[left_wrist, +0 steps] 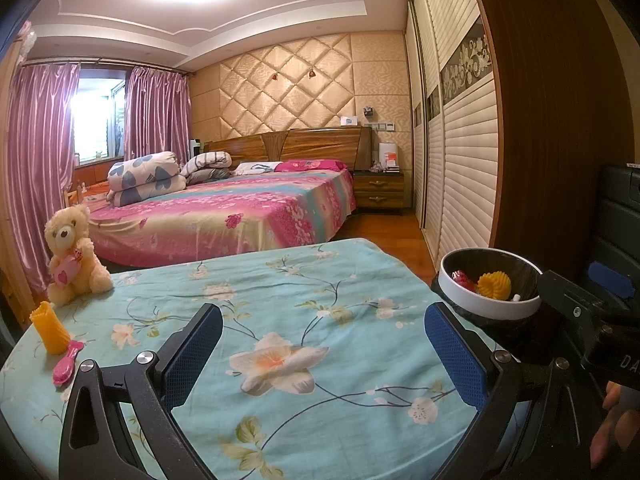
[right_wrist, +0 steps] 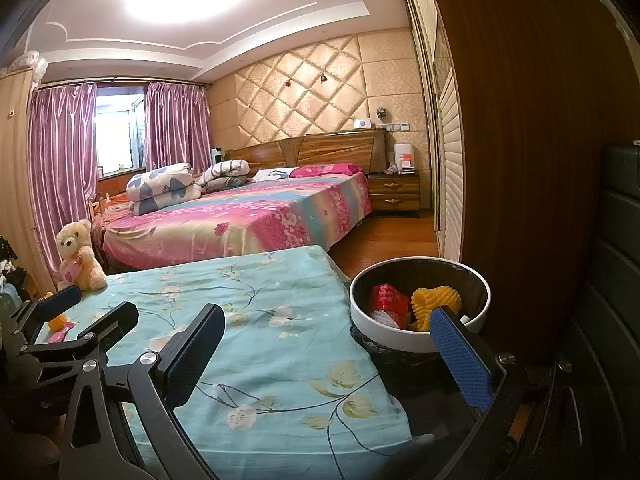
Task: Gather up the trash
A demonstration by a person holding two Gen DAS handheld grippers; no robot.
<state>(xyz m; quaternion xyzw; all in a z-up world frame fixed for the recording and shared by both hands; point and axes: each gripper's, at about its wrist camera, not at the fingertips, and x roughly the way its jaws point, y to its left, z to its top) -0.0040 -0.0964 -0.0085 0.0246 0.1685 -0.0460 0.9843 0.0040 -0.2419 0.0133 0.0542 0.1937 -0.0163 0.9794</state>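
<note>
Blue-padded jaws of the left gripper (left_wrist: 322, 344) are standing wide apart above the middle of the counter (left_wrist: 280, 280), which a turquoise floral cloth is covering; they are gripping nothing and touching nothing. The right gripper (right_wrist: 340, 350) is likewise gaping wide and empty, its left jaw over the counter's right edge and its right jaw in front of the rim of the round white-rimmed trash bin (right_wrist: 384, 336).

That one bin is sitting just beside the counter's right edge, and three pieces are lying inside: one red wrapper (right_wrist: 388, 300), one yellow foam net (right_wrist: 436, 300) and one white-and-red foam net (right_wrist: 386, 317).

At the counter's left edge one more yellow foam net sleeve (left_wrist: 50, 330) is standing upright, with one pink toy hairbrush (left_wrist: 68, 364) lying just beside it. One cream teddy bear (left_wrist: 74, 256) is sitting at the far left corner.
</note>
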